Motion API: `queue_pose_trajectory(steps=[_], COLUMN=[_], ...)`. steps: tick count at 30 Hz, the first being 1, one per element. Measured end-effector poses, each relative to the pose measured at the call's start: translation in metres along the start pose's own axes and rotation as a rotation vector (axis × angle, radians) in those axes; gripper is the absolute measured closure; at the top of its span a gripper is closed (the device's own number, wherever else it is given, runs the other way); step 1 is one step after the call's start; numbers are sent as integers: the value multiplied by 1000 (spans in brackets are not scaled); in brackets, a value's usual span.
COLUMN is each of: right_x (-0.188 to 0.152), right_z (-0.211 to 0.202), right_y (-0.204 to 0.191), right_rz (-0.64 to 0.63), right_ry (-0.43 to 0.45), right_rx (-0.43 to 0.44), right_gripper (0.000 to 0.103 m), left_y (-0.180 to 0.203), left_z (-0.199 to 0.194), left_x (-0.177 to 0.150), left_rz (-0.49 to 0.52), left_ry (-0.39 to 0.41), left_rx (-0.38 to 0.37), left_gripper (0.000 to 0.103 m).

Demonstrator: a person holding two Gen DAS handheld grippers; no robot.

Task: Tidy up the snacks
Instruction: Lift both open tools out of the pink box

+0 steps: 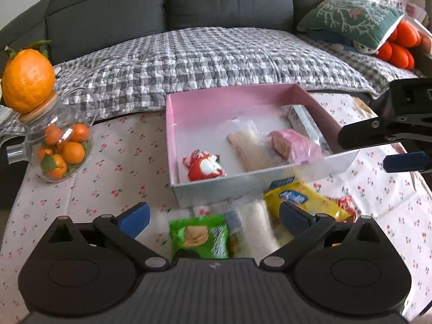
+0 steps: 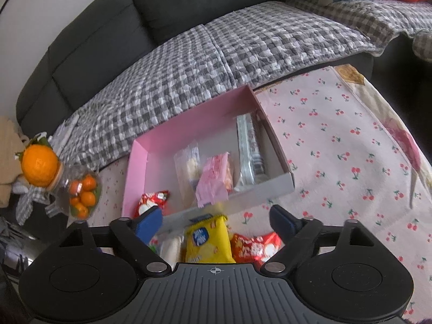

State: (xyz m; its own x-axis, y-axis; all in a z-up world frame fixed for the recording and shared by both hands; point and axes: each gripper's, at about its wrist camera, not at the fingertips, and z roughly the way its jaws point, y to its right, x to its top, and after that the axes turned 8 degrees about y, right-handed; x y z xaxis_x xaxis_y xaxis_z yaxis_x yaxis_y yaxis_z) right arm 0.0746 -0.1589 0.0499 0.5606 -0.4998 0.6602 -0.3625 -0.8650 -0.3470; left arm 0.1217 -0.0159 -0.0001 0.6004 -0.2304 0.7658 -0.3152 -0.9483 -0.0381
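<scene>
Left gripper (image 1: 214, 217): jaws wide apart, holding nothing, touching nothing. Hangs over the loose snacks in front of the box; green packet (image 1: 199, 236) lies between its fingers, yellow packet (image 1: 305, 201) just by the right finger.

Right gripper (image 2: 216, 220): jaws wide apart too, nothing in them. Yellow packet (image 2: 206, 240) and red packet (image 2: 255, 245) lie below, between the fingers.

Box (image 1: 172, 124): pink inside, white outside, open top, on a cherry-print cloth (image 1: 113, 162) near the sofa (image 1: 172, 8). In it, left to right: red sweet (image 1: 203, 165), cream wrapped cake (image 1: 249, 148), pink wrapped cake (image 1: 293, 143), silver bar (image 1: 303, 121) along the right wall. Pink cake overlaps the front rim.

Glass jar (image 1: 58, 145) of small oranges stands well left of the box, a large orange (image 1: 28, 79) on its lid.
</scene>
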Motion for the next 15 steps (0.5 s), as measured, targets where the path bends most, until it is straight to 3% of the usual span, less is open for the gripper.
queue_pose_trajectory(steps=[15], right_x=[-23], right_z=[-31], right_y=[7], right_rz=[-126], right_ry=[-5], right_rx=[-7], right_gripper=[10], left_y=[-18], left_z=[-22], left_x=[-21], left_rz=[-17], left_ry=[-25], left_rx=[-32], left_gripper=[1])
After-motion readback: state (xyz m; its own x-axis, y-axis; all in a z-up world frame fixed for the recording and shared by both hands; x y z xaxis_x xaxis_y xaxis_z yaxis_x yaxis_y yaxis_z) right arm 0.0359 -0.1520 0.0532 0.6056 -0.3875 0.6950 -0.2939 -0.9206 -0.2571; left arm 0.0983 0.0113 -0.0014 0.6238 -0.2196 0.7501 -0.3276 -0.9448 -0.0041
